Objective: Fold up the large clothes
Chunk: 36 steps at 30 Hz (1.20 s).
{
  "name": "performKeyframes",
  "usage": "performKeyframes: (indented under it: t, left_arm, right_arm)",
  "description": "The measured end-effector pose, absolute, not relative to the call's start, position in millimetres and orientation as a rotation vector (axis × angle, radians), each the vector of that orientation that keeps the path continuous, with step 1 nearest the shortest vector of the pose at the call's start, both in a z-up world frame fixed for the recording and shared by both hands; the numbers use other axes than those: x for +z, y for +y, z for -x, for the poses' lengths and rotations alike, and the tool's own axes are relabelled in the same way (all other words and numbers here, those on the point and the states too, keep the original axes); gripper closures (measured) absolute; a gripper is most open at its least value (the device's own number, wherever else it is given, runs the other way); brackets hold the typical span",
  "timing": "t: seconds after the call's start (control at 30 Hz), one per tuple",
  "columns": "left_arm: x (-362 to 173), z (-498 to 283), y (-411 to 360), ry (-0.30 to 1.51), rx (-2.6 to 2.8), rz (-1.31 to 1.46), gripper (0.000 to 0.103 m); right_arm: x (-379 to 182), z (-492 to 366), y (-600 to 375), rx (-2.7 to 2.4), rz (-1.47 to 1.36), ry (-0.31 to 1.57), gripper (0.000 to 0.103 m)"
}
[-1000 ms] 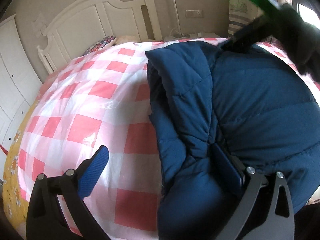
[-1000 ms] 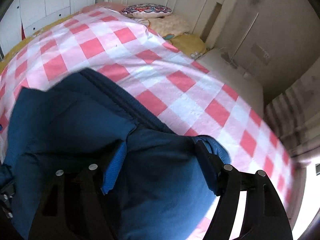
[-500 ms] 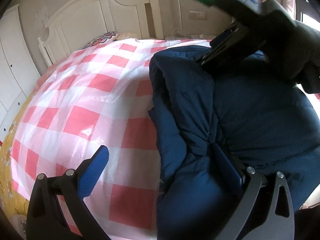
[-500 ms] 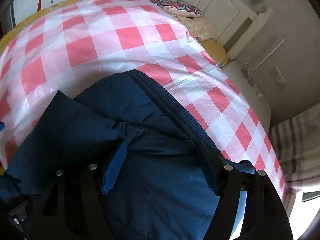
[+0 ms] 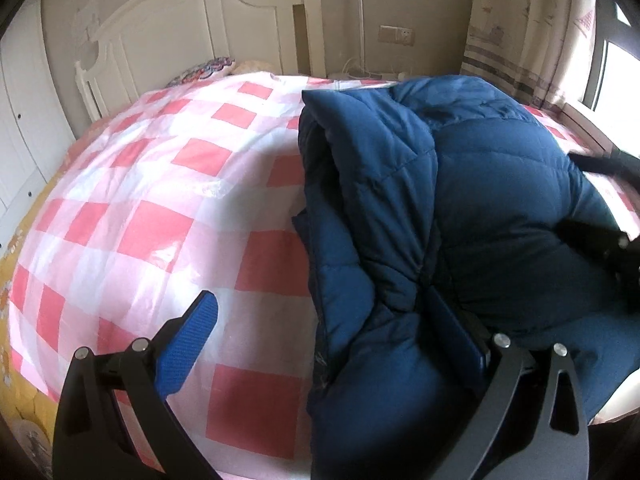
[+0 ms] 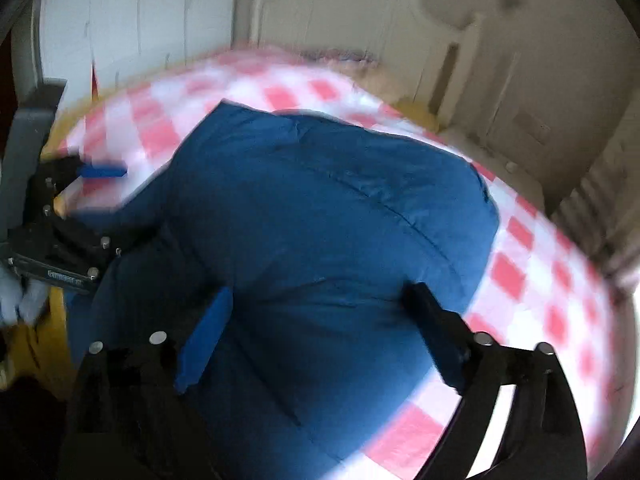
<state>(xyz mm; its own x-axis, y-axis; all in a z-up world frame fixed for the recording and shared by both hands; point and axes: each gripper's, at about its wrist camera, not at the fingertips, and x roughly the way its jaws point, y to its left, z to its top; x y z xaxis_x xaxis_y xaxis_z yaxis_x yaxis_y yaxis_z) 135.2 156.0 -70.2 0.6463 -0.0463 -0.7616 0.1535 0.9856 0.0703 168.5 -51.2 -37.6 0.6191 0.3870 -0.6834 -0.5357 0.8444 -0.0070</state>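
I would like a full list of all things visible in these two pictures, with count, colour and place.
Padded down jacket: one, dark blue, folded on the bed's right part.
Checked bed cover: one, pink and white, over the bed.
Wooden headboard: one, white, at the far end.
Patterned pillow: one, multicoloured, by the headboard.
Striped curtain: one, beige, by the window.
Wall socket: one, beige, beside the headboard.
Left gripper: one, black with blue pads, jaws wide, one pad tucked in the jacket.
Right gripper: one, jaws opening over the jacket.

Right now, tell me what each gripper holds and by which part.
Nothing is gripped. The right gripper has its jaws opening above the folded blue jacket. The left gripper stands wide open, one finger tucked into the jacket's near folds.
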Motion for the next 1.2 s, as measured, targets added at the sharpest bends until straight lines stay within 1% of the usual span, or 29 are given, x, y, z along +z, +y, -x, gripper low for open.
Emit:
performKeyframes:
  t: [0.13, 0.2, 0.23, 0.33, 0.4, 0.43, 0.53, 0.63, 0.7, 0.8, 0.83, 0.9, 0.93, 1.0, 1.07, 1.1, 1.2]
  left_arm:
    - [-68, -136, 158, 0.871, -0.126, -0.117, 0.002]
    - [-65, -139, 165, 0.906, -0.162, -0.067, 0.002]
    - [-65, -141, 170, 0.933, -0.188, -0.016, 0.002]
    - [-73, -157, 204, 1.060, -0.358, 0.285, 0.002]
    - [-85, -163, 218, 1.117, -0.505, 0.476, 0.002]
    - [-90, -163, 220, 1.133, -0.560, 0.525, 0.002]
    - [-98, -162, 213, 1.149, -0.609, 0.517, 0.002]
    - [-102, -166, 209, 1.142, -0.619, 0.500, 0.002]
    - [-103, -170, 209, 1.152, -0.640, 0.492, 0.002]
    - [-101, -173, 204, 1.169, -0.670, 0.460, 0.002]
    - [-102, -175, 200, 1.189, -0.718, 0.475, 0.002]
    - [-98, -175, 195, 1.171, -0.750, 0.490, 0.002]
    - [-95, -174, 194, 1.152, -0.754, 0.491, 0.005]
    - [-86, -168, 192, 1.083, -0.781, 0.525, 0.008]
    - [-73, -165, 186, 1.006, -0.800, 0.531, 0.012]
    - [-64, -166, 177, 0.959, -0.803, 0.513, 0.013]
    - [-47, -182, 151, 0.890, -0.796, 0.475, 0.013]
  right_arm:
    - [-26, -164, -54, 0.503, 0.181, 0.749, 0.013]
    - [-20, -157, -63, 0.515, 0.099, 0.777, 0.010]
    - [-17, -151, -72, 0.537, 0.039, 0.788, 0.009]
    - [-19, -135, -97, 0.564, -0.107, 0.828, 0.007]
    - [-33, -130, -113, 0.587, -0.208, 0.901, 0.006]
    - [-40, -130, -117, 0.610, -0.253, 0.940, 0.006]
    - [-63, -131, -128, 0.701, -0.428, 0.999, 0.006]
    - [-82, -139, -126, 0.741, -0.520, 1.038, 0.004]
    - [-90, -143, -123, 0.758, -0.566, 1.064, 0.004]
    - [-87, -144, -114, 0.754, -0.528, 1.062, 0.004]
    - [-86, -142, -112, 0.754, -0.519, 1.052, 0.004]
    - [-82, -134, -107, 0.755, -0.502, 0.995, 0.005]
    - [-79, -129, -106, 0.746, -0.476, 0.956, 0.012]
    - [-69, -118, -104, 0.711, -0.413, 0.853, 0.020]
    - [-58, -115, -107, 0.678, -0.386, 0.764, 0.024]
    - [-48, -115, -111, 0.654, -0.370, 0.712, 0.027]
    - [-24, -128, -124, 0.578, -0.299, 0.621, 0.030]
